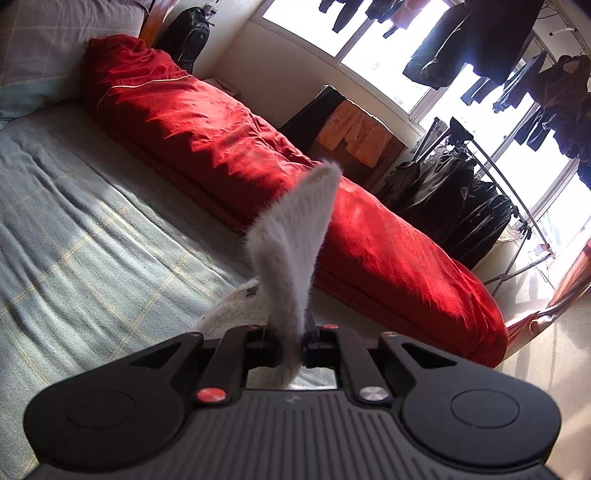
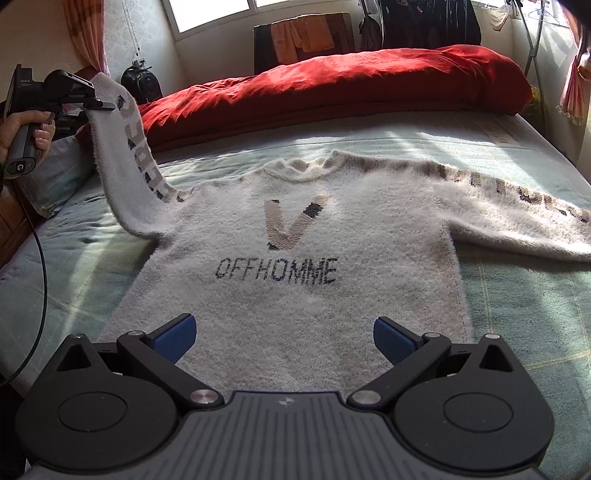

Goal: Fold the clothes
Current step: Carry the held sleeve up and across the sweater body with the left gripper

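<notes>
While the sweater (image 2: 295, 280) lies face up and spread flat on the bed (image 2: 66, 280), its collar toward the far side and its hem nearest the right gripper (image 2: 283, 338), one sleeve (image 2: 122, 155) is raised off the sheet. That sleeve rises from the shoulder at the left of the right wrist view to the left gripper (image 2: 101, 105), whose jaws are clenched on its cuff end. From the left wrist view, the same sleeve (image 1: 291, 236) stands up out of the closed jaws of the left gripper (image 1: 291, 338), and a little more of the white knit shows just below and to the left. A hand (image 2: 26, 129) holds the left gripper's handle at the left edge of the right wrist view, with a black cable hanging below it. The other sleeve (image 2: 517, 218) lies stretched out flat toward the right, dark lettering running along it. On the chest sit a tan and black V mark and the word OFFHOMME. The right gripper hovers over the lower part of the sweater with its jaws released and wide apart, blue pads (image 2: 177, 338) facing each other, nothing between them. Beyond the sweater a red duvet (image 2: 351, 81) is bunched along the far side of the bed. A pillow (image 2: 55, 173) lies at the left under the raised sleeve. Behind the bed, windows (image 2: 207, 11) let in bright light, orange cloths (image 2: 303, 35) hang over a dark stand, and dark clothes (image 1: 458, 206) hang on a rack.
</notes>
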Available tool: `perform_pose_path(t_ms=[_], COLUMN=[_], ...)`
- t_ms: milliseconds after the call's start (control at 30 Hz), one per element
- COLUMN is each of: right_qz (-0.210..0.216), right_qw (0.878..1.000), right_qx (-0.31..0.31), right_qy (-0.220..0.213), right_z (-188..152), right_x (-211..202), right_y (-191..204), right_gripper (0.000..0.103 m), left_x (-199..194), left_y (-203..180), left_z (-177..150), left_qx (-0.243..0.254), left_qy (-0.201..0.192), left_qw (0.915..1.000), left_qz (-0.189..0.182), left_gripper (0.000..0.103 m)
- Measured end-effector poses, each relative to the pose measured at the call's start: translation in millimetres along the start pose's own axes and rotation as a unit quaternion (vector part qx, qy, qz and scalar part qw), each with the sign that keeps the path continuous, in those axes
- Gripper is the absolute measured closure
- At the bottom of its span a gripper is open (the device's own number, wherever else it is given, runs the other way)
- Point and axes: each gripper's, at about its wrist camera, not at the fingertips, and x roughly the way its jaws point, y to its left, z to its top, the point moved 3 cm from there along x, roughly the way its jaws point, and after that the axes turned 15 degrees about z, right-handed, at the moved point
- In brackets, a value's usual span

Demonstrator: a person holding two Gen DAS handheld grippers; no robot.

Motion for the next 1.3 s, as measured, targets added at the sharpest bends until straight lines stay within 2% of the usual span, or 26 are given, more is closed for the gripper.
perform_pose_path(t_ms=[533,1300], right_qz=[0.000,-0.003], right_qw=[0.999,0.998], right_qx=[0.034,0.065], right_qy=[-0.021,-0.022], right_z=[-7,-13], right_x=[-17,-18], right_y=[-25,-56], right_gripper=[0.000,0.000], left_x=[5,56], left_y=[-79,-160], left_z=[-42,-126], left_qx=[0.053,0.096], left_qy=[0.033,0.102], left_qw=[0.9971,0.9880], left_qz=[-0.043,-0.064], left_gripper=[0.096,0.096])
